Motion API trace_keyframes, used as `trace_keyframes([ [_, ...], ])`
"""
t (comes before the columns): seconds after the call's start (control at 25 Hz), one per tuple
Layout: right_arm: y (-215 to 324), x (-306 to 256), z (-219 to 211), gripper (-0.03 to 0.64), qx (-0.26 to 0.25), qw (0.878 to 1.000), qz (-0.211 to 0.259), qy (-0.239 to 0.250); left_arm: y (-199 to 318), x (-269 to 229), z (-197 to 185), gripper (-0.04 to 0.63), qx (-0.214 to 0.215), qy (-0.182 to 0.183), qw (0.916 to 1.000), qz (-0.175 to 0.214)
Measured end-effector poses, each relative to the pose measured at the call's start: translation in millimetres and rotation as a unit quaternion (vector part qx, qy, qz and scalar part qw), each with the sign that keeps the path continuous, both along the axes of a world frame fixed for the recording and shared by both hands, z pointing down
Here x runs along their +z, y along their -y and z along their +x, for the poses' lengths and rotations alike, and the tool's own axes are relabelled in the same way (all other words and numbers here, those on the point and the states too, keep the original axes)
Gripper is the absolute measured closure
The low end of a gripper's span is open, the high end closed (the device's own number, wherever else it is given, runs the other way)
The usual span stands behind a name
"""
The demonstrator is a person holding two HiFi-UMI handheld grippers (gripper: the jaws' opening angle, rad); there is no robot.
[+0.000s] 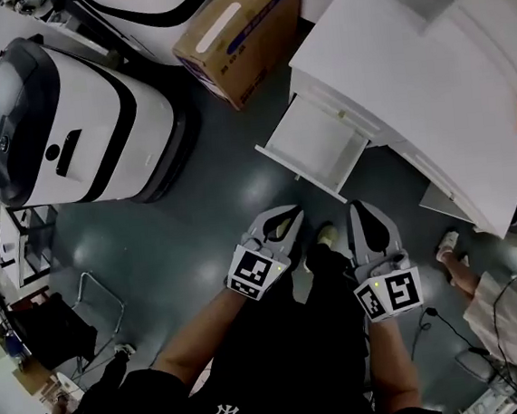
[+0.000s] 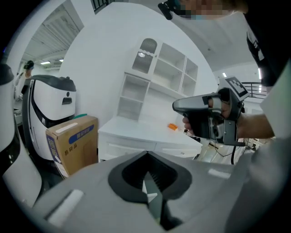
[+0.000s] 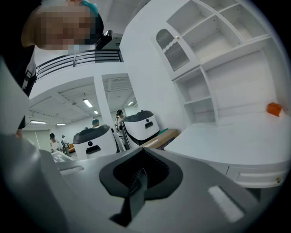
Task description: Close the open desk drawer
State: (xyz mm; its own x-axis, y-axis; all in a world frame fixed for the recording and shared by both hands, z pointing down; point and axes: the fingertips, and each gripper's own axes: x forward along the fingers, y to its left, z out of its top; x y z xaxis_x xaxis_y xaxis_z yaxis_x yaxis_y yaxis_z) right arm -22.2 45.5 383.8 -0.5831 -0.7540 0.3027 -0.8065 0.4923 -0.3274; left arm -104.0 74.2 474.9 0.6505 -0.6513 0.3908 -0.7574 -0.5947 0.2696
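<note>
Both pairs of fingers are pressed together with nothing between them. The left gripper and right gripper hang side by side at lower centre of the head view. Well above them, at upper centre, the open drawer juts from the white desk. It looks empty, so probably light, stiff and easy-sliding. A flat push on the middle of its front panel should keep it from skewing.
</note>
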Motion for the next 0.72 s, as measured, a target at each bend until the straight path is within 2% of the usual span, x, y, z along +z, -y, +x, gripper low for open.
trace_keyframes([
  [0.24, 19, 61, 1, 0.595, -0.01, 1.0, -0.011, -0.007, 17, 79, 1, 0.594, 0.004, 0.015, 0.9996, -0.026],
  [0.44, 34, 123, 7, 0.595, -0.01, 1.0, -0.028, -0.008, 33, 156, -1, 0.594, 0.004, 0.041, 0.9981, -0.046],
  [0.72, 52, 191, 16, 0.595, -0.004, 0.999, -0.051, 0.006, 43, 248, -4, 0.594, -0.004, 0.051, 0.9953, -0.082],
])
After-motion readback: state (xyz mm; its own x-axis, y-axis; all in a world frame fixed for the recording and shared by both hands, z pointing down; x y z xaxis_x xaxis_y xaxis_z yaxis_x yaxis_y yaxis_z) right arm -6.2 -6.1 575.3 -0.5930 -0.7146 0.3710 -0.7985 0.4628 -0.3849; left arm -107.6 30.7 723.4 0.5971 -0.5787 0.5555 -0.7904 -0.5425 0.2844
